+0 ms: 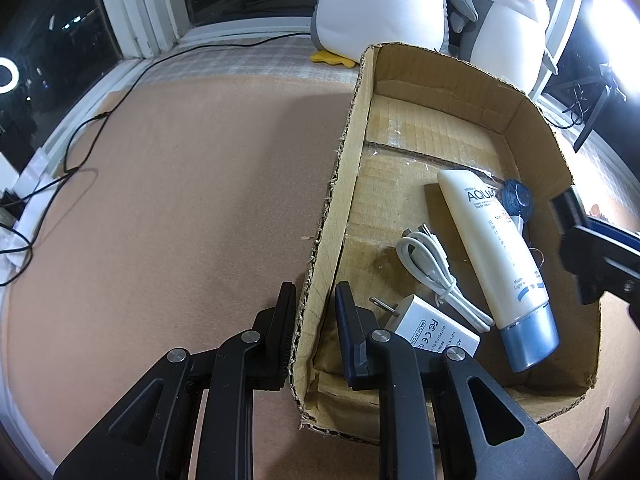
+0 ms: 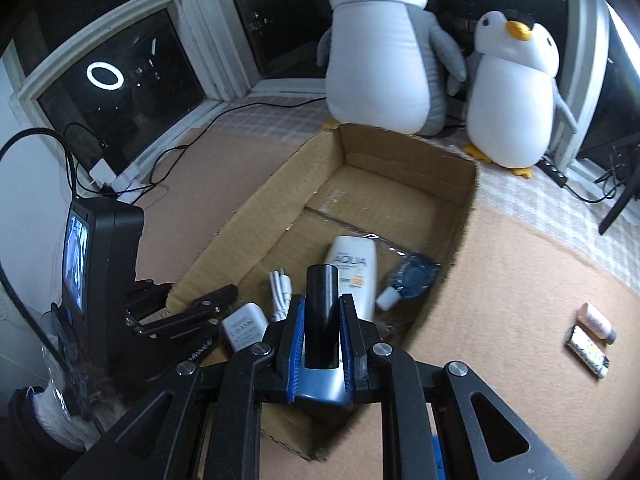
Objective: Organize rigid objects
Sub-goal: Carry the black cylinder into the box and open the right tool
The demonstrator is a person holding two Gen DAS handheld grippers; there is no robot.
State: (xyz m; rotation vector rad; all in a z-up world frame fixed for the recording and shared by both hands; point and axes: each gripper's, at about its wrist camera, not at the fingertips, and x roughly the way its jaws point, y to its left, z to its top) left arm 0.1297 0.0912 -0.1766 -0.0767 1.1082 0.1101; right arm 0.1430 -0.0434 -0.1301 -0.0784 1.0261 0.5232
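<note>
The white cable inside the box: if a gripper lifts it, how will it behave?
The white cable is probably floppy: it lies in loose loops on the cardboard box floor. It looks thin, so likely light. Lifted by one loop, its loose plug ends may dangle or snag.

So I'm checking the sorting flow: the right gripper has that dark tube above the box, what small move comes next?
Probably lower the black tube into the cardboard box and let go. The right gripper is shut on it above the box's near end, while the left gripper pinches the box wall.
</note>
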